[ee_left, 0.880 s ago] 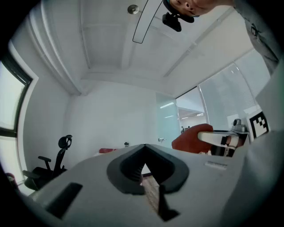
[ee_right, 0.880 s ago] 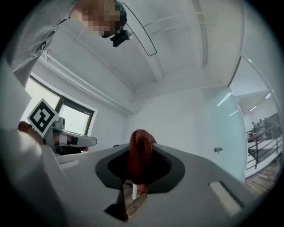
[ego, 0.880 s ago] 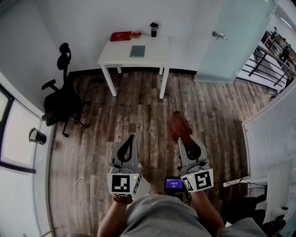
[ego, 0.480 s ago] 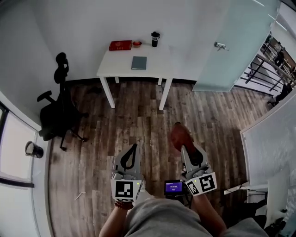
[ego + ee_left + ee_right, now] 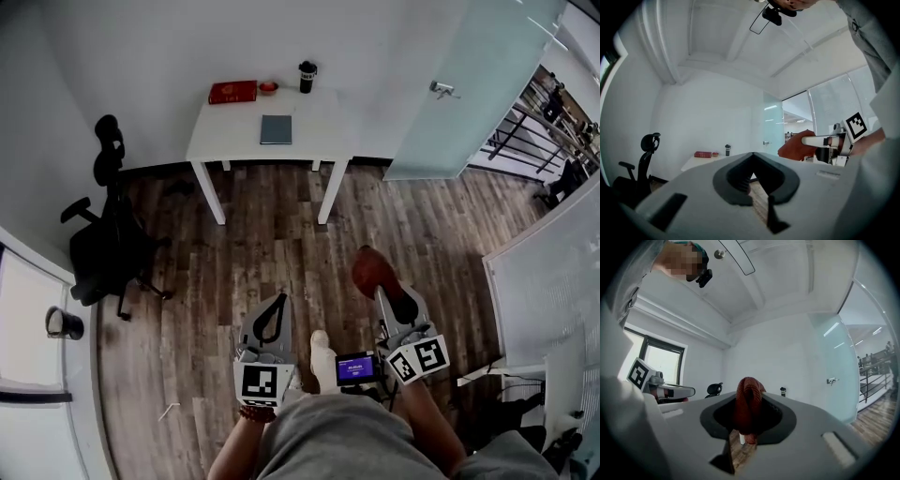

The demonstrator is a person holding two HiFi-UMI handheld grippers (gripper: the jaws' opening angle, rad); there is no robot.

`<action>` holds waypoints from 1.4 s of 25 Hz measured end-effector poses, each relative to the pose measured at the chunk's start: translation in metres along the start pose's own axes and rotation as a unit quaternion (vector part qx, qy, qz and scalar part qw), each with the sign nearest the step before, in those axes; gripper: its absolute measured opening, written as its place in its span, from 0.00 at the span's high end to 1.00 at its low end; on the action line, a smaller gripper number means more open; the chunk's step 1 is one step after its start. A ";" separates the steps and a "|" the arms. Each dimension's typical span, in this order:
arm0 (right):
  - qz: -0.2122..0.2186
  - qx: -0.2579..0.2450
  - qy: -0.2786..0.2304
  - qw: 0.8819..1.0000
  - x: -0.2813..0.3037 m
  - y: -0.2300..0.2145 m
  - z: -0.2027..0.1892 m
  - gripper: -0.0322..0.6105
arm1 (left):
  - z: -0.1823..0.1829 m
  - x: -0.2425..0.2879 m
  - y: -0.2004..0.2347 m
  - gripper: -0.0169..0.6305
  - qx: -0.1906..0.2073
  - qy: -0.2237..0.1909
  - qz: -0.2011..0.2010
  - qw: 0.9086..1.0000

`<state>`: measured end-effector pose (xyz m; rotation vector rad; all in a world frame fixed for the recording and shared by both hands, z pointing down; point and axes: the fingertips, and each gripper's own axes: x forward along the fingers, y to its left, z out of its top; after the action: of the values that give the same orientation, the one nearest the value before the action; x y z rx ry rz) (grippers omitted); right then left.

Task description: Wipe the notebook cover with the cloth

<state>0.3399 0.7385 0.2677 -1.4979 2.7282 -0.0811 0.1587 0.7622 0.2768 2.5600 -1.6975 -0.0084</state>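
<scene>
A grey notebook [image 5: 277, 129] lies flat on the small white table [image 5: 225, 141] far ahead, against the wall. My right gripper [image 5: 382, 284] is held level over the wood floor, shut on a rust-red cloth [image 5: 372, 270] that bunches out past its tips; the same cloth [image 5: 747, 406] hangs folded between the jaws in the right gripper view. My left gripper [image 5: 277, 302] is beside it, level, shut and empty, its tips [image 5: 752, 157] meeting in the left gripper view. Both are well short of the table.
On the table's far edge lie a red book [image 5: 232, 92], a small red dish [image 5: 268, 88] and a black cup [image 5: 306, 76]. A black office chair [image 5: 103, 234] stands at left. A frosted glass door [image 5: 469, 84] is at right, a railing behind it.
The view has advanced slightly toward the table and shifted right; the chair slid left in frame. Both grippers keep their hold and pose, sitting a little lower in the picture.
</scene>
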 end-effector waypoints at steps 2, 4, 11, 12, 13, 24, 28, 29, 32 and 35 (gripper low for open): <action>-0.003 0.002 0.005 1.000 0.011 -0.007 -0.006 0.82 | -0.008 0.009 0.007 0.99 0.000 0.008 -0.002 1.000; -0.006 0.007 0.009 1.000 0.021 -0.014 -0.013 0.82 | -0.017 0.017 0.014 0.99 0.002 0.020 -0.002 1.000; -0.007 0.027 0.007 1.000 0.087 -0.054 -0.032 0.82 | -0.021 0.065 0.056 0.99 0.020 0.031 0.017 0.999; -0.008 0.030 0.006 0.999 0.101 -0.063 -0.034 0.82 | -0.023 0.077 0.064 0.99 0.022 0.035 0.020 0.999; -0.010 0.033 0.005 0.999 0.115 -0.072 -0.036 0.82 | -0.025 0.089 0.072 0.99 0.024 0.040 0.022 0.999; -0.029 0.070 0.018 0.997 0.254 -0.193 -0.050 0.82 | -0.015 0.254 0.141 0.99 0.055 0.067 0.029 0.996; -0.018 0.073 0.028 0.997 0.310 -0.231 -0.060 0.81 | -0.013 0.307 0.169 0.99 0.060 0.070 0.042 0.995; -0.013 0.073 0.030 0.997 0.323 -0.238 -0.063 0.82 | -0.013 0.317 0.176 0.99 0.060 0.071 0.046 0.995; 0.005 0.070 0.037 0.997 0.364 -0.256 -0.071 0.82 | -0.017 0.342 0.198 0.99 0.066 0.079 0.061 0.993; 0.019 0.077 0.043 0.996 0.395 -0.262 -0.077 0.81 | -0.022 0.356 0.216 0.99 0.062 0.088 0.075 0.991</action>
<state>0.3449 0.2671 0.3599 -1.4331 2.7407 -0.3549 0.0998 0.3522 0.3245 2.4234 -1.8688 0.3325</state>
